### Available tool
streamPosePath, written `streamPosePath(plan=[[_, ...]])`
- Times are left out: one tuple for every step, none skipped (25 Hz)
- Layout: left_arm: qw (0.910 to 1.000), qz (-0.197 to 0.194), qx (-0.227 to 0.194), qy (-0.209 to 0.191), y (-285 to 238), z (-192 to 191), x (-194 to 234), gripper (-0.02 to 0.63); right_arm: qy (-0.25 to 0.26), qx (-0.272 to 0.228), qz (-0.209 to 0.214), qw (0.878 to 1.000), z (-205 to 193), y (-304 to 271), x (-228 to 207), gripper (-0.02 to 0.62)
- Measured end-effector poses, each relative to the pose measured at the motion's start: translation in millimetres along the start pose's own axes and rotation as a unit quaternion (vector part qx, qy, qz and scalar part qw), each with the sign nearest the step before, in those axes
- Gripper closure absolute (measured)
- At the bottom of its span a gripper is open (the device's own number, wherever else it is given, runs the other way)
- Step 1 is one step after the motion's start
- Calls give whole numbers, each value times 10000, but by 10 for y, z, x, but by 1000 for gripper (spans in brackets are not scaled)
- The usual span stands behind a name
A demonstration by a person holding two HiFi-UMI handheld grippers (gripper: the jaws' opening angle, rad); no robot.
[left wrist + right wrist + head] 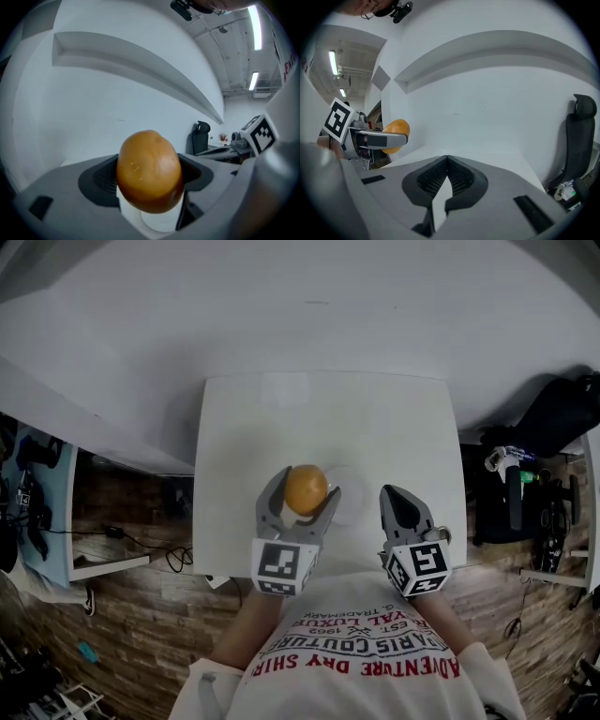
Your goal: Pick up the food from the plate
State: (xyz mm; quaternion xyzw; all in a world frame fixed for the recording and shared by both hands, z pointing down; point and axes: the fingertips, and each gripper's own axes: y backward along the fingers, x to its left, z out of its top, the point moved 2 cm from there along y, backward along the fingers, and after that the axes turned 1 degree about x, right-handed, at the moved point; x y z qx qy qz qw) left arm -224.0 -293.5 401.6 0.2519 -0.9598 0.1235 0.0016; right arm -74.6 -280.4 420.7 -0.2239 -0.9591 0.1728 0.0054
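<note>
— What colours do you see?
— I see orange-brown food. The left gripper and right gripper are grey with black pads.
— And their cubes?
— Black and white squares. The table and plate are white. The person's shirt is white with red letters. The floor is brown wood.

Centre frame, the left gripper has its jaws clamped on the round orange food – held just over the left edge of a pale plate on the white table. Right of the plate sits the right gripper, jaws drawn together, nothing between them. Lower frame – a white shirt with red lettering. Wooden floor on both sides, a black chair at far right.
</note>
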Motion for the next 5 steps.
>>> streamPosePath(plan=[[10000,-9,6,-19,0,-13,16,241,2,3,-6,10000,-4,-15,14,583],[10000,-16,18,-42,-1,-28,34,241,6,10,-14,10000,-10,-29,27,583],[10000,-22,30,-65,-4,-42,53,241,10,23,-24,10000,-18,-44,40,583],[9999,-27,40,-88,-7,-54,73,241,16,39,-37,10000,-28,-60,53,583],[9999,-31,49,-110,-10,-65,94,241,23,58,-50,10000,-38,-75,65,583]])
